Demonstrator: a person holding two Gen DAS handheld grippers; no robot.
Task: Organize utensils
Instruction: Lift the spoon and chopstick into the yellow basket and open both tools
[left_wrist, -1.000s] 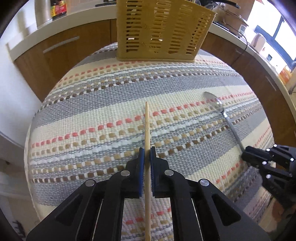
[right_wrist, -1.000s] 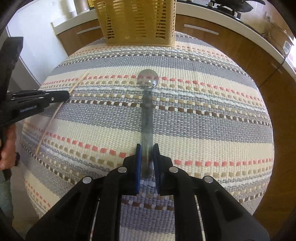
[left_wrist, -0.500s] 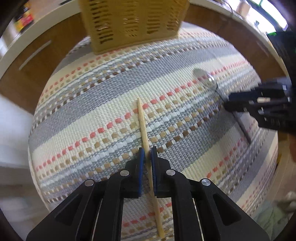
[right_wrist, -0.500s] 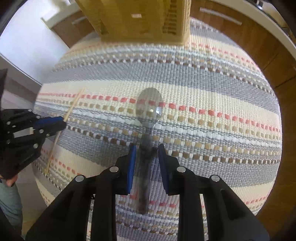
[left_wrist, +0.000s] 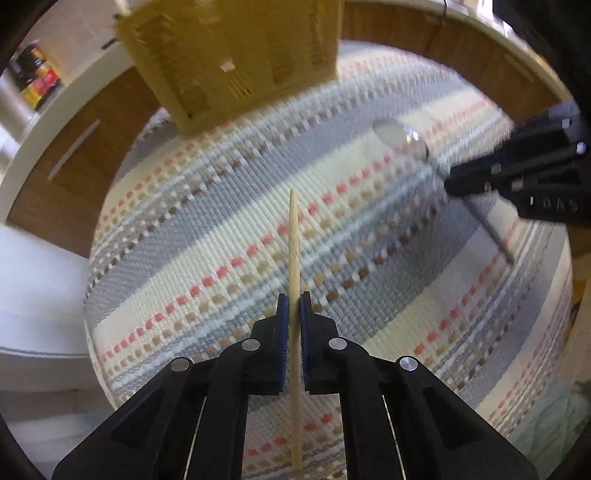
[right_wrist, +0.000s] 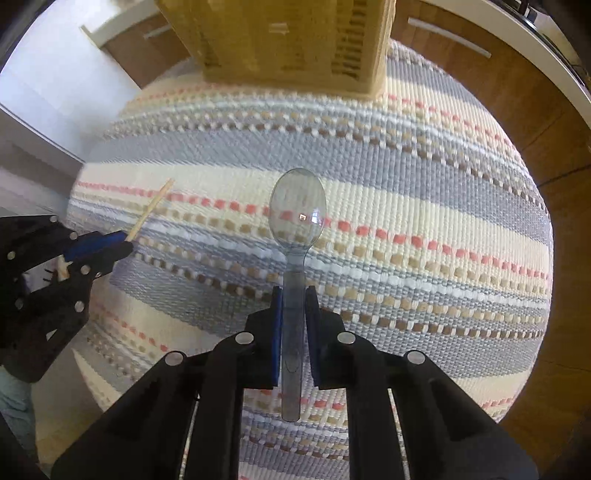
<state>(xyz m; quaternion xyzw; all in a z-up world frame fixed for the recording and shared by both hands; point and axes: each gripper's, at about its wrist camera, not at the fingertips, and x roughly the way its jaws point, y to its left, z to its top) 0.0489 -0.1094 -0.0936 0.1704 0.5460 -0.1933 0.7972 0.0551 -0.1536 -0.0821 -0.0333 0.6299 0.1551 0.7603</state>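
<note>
Kitchen setting: brown wooden cabinet fronts (right_wrist: 517, 96) under a white countertop (left_wrist: 22, 162) curve around the far side. In front lies a round surface covered by a woven cloth striped grey, cream, coral and brown (right_wrist: 424, 206); its rim falls away on the left, right and near sides. At its far edge stands a yellow slotted plastic basket (left_wrist: 236, 55), apart from both tools, with bare cloth between. The left gripper (left_wrist: 294, 299), black with blue pads, is pinched on a slender pale wooden chopstick (left_wrist: 293, 236); the stick runs between the fingers, its tip pointing far toward the basket, its butt trailing near. The right gripper (right_wrist: 293, 295) is clamped on the handle of a clear grey plastic spoon (right_wrist: 297, 214), bowl projecting far beyond the fingertips, handle end trailing near. Both utensils appear lifted off the cloth. The right gripper is far right of the left.
</note>
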